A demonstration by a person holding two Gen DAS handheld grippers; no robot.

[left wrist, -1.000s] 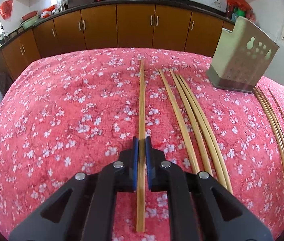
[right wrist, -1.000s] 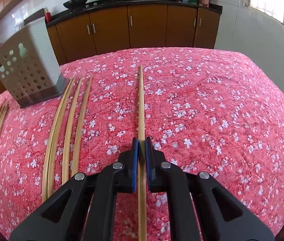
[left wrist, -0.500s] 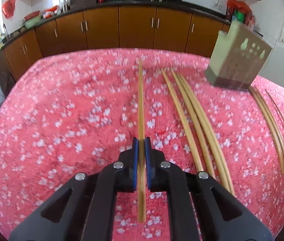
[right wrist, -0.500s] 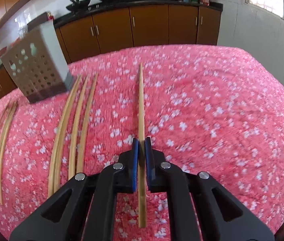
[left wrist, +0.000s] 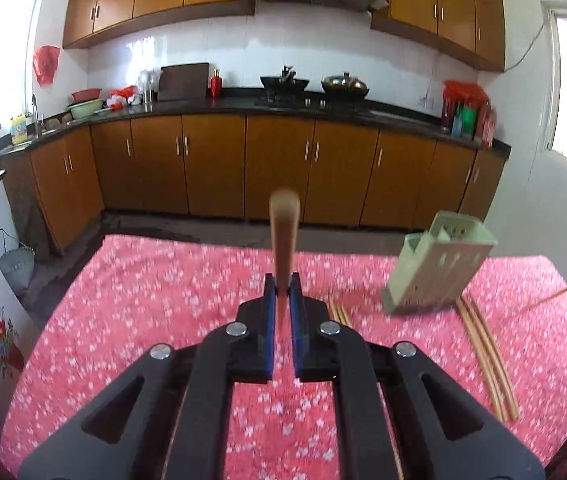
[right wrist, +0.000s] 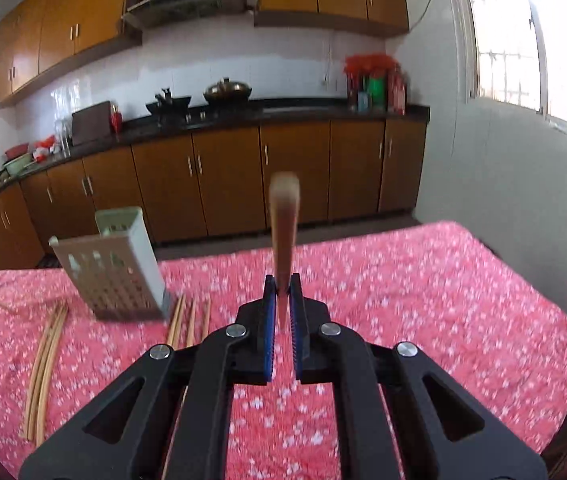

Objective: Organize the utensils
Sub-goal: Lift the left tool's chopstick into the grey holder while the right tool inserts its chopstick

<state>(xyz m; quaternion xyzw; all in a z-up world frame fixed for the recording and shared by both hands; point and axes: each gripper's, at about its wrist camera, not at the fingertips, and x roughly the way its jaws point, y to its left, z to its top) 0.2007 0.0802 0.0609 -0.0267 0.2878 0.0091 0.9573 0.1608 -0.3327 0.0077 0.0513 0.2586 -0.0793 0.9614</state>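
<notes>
Two tools, one in each hand, hang above a worktop covered in a pink flowered cloth. The left tool is pressed together on a chopstick, which sticks out forward and up, clear of the cloth. The right tool pinches its own chopstick the same way.

A pale perforated holder stands between the two tools, near the worktop's far edge. More chopsticks lie flat on the cloth: a few just left of the holder, a bundle to its right.

Each stick is pinched well back from its far tip, so it may swing or slip as it is tipped toward the holder. A tip that catches the rim could knock the light holder over or push it off the far edge. With both tools heading for one opening, the sticks may clash.

The cloth to the far left and far right is bare, leaving room to swing wide. Floor lies beyond the far edge.
</notes>
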